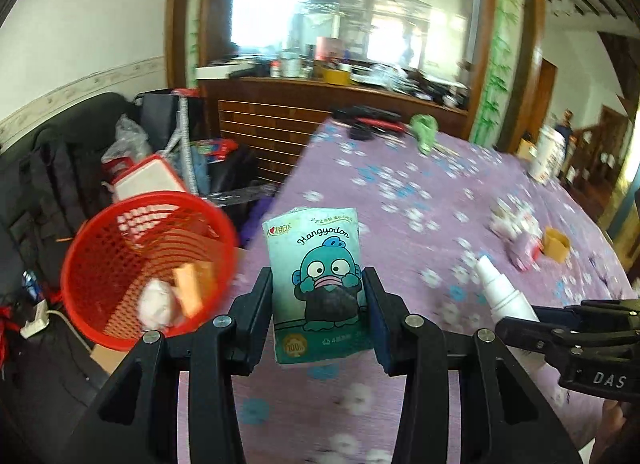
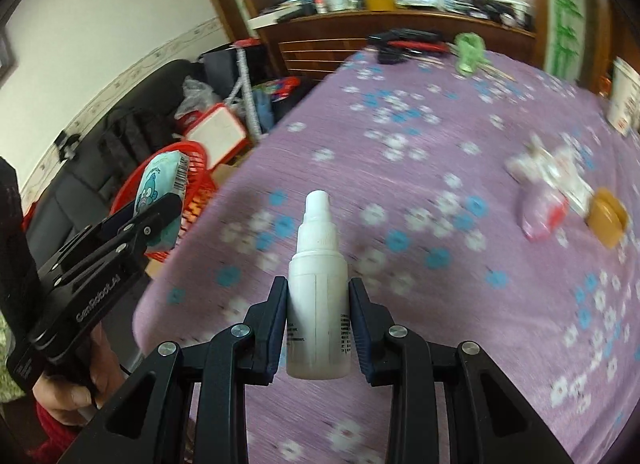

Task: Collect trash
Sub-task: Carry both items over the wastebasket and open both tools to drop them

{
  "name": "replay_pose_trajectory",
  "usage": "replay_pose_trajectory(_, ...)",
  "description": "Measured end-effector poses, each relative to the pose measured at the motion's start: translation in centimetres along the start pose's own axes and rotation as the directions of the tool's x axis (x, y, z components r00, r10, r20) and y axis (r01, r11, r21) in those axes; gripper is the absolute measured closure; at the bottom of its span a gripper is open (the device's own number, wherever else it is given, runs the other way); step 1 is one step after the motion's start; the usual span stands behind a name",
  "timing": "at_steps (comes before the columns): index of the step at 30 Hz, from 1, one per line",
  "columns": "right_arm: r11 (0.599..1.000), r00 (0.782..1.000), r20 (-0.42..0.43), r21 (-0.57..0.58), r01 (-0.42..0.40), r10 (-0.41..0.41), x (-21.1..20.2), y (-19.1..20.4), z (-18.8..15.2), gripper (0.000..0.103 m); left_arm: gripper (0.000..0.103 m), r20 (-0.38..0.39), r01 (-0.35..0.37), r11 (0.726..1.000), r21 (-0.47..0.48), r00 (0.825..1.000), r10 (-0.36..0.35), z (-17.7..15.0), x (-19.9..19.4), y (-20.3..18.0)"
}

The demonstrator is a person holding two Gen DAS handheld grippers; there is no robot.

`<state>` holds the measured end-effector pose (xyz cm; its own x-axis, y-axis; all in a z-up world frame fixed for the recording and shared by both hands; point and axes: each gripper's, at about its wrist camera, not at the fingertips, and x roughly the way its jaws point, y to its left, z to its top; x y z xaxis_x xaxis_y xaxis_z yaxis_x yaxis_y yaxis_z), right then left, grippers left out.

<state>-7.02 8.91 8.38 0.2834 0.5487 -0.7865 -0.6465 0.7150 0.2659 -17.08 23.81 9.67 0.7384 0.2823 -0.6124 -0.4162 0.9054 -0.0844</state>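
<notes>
Both claws clamp trash, left claw (image 1: 318,300) a tissue pack (image 1: 318,284), right claw (image 2: 318,312) a white bottle (image 2: 318,296), beside red basket (image 1: 132,264).

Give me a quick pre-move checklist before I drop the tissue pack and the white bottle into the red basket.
1. Left gripper shut on the tissue pack: ok, fingers on both sides.
2. Right gripper shut on the white bottle: ok, held upright.
3. Red basket open with room: ok, only a white wad and an orange piece inside.
4. Tissue pack over the basket mouth: not ok, it sits over the table edge, right of the rim.
5. Bottle over the basket: not ok, it is above the purple tablecloth.
6. Grippers clear of each other: cannot tell, they are close side by side.
</notes>
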Motion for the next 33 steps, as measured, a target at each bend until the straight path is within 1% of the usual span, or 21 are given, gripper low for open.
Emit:
replay_pose_trajectory(3, 0.999, 1.0, 0.0, -0.031, -0.021, 0.021, 0.7, 1.9, 1.4, 0.07, 0.061, 0.008, -0.032, 0.999, -0.043, 0.999, 0.032, 0.6, -0.2, 3.0)
replay_pose_trajectory(6, 0.996, 0.998, -0.007, -0.07, -0.056, 0.055, 1.7, 4.3, 3.0, 0.07, 0.061, 0.011, -0.078, 0.993, -0.089, 0.997, 0.079, 0.9, -0.2, 6.3)
replay_pose_trajectory(10, 0.989, 0.995, -0.023, -0.106, -0.102, 0.1, 3.4, 7.4, 4.9, 0.07, 0.061, -0.011, -0.127, 0.98, -0.151, 0.992, 0.127, 0.9, 0.4, 10.6)
replay_pose_trajectory(15, 0.976, 0.983, -0.048, -0.125, -0.179, 0.174, 6.3, 11.3, 7.5, 0.07, 0.061, -0.037, -0.178, 0.967, -0.18, 0.984, 0.174, 0.8, 1.3, 13.9)
replay_pose_trajectory(19, 0.967, 0.976, -0.068, -0.139, -0.216, 0.208, 8.9, 14.0, 9.1, 0.07, 0.06, -0.065, -0.188, 0.959, -0.211, 0.982, 0.178, 0.6, 2.3, 16.1)
replay_pose_trajectory(21, 0.965, 0.974, -0.079, -0.138, -0.222, 0.213, 10.5, 15.1, 9.8, 0.07, 0.058, -0.065, -0.196, 0.956, -0.219, 0.98, 0.186, 0.6, 2.5, 16.6)
replay_pose_trajectory(23, 0.965, 0.972, -0.073, -0.128, -0.23, 0.222, 11.5, 15.3, 10.5, 0.068, 0.052, -0.057, -0.201, 0.953, -0.226, 0.98, 0.193, 0.7, 2.8, 17.1)
replay_pose_trajectory(24, 0.963, 0.971, -0.064, -0.129, -0.236, 0.23, 12.0, 15.3, 10.8, 0.064, 0.044, -0.053, -0.195, 0.955, -0.223, 0.981, 0.188, 0.7, 2.8, 17.1)
replay_pose_trajectory(25, 0.965, 0.973, -0.056, -0.128, -0.23, 0.224, 11.9, 15.1, 11.0, 0.064, 0.035, -0.047, -0.193, 0.956, -0.219, 0.981, 0.188, 0.8, 2.8, 17.1)
replay_pose_trajectory(26, 0.968, 0.975, -0.045, -0.116, -0.222, 0.218, 11.7, 14.6, 11.0, 0.064, 0.034, -0.037, -0.198, 0.955, -0.219, 0.98, 0.195, 0.8, 2.5, 17.1)
replay_pose_trajectory(28, 0.963, 0.967, -0.037, -0.095, -0.254, 0.251, 11.1, 13.6, 10.7, 0.063, 0.032, -0.024, -0.209, 0.955, -0.211, 0.978, 0.209, 0.8, 2.1, 16.8)
replay_pose_trajectory(30, 0.967, 0.97, -0.021, -0.074, -0.244, 0.243, 10.0, 12.3, 10.2, 0.063, 0.031, -0.024, -0.208, 0.955, -0.21, 0.978, 0.208, 0.8, 2.0, 16.5)
replay_pose_trajectory(33, 0.97, 0.972, 0.002, -0.065, -0.233, 0.234, 8.2, 10.2, 9.1, 0.059, 0.031, -0.014, -0.175, 0.961, -0.215, 0.984, 0.177, 0.7, 1.4, 15.5)
